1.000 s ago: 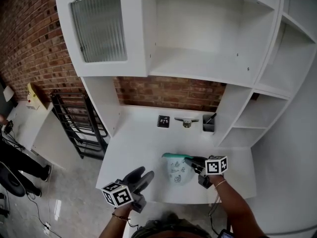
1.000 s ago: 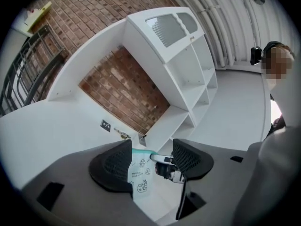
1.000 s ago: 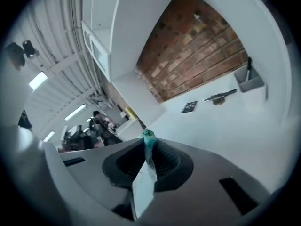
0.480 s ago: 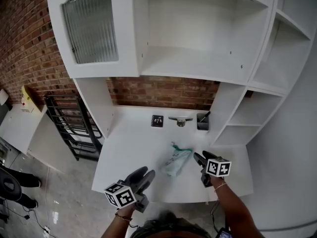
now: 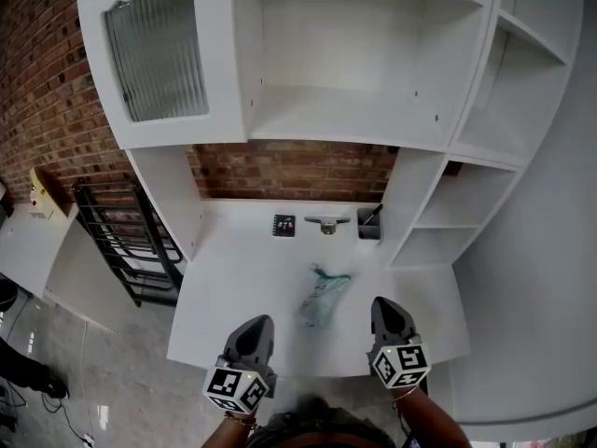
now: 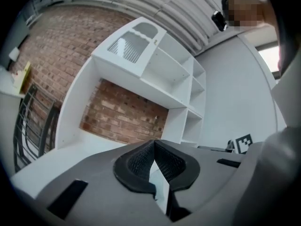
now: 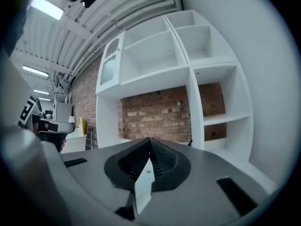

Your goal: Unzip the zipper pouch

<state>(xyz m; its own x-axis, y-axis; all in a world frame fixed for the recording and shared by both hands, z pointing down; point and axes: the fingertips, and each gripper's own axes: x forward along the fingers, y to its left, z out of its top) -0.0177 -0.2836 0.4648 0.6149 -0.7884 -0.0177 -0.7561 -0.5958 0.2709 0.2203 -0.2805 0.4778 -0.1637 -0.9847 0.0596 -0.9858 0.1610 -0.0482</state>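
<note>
The zipper pouch (image 5: pixel 322 296), pale with a green zip edge, lies free on the white desk (image 5: pixel 242 269) in the head view, tilted with its green end toward the back. My left gripper (image 5: pixel 256 328) is shut and empty at the desk's front edge, left of the pouch. My right gripper (image 5: pixel 388 312) is shut and empty too, to the right of the pouch and apart from it. In the left gripper view the left gripper (image 6: pixel 154 144) shows its jaws meeting at the tips, and in the right gripper view the right gripper (image 7: pixel 149 142) looks the same. Neither gripper view shows the pouch.
At the back of the desk stand a small black marker card (image 5: pixel 284 225), a metal piece (image 5: pixel 327 224) and a grey pen holder (image 5: pixel 369 226). White shelves (image 5: pixel 326 110) rise above; side shelves (image 5: pixel 448 222) are at the right. A black rack (image 5: pixel 121 241) stands left of the desk.
The right gripper let go of the pouch, which now lies on the desk. Both grippers drew back to the front edge and closed; the left one was open before.
</note>
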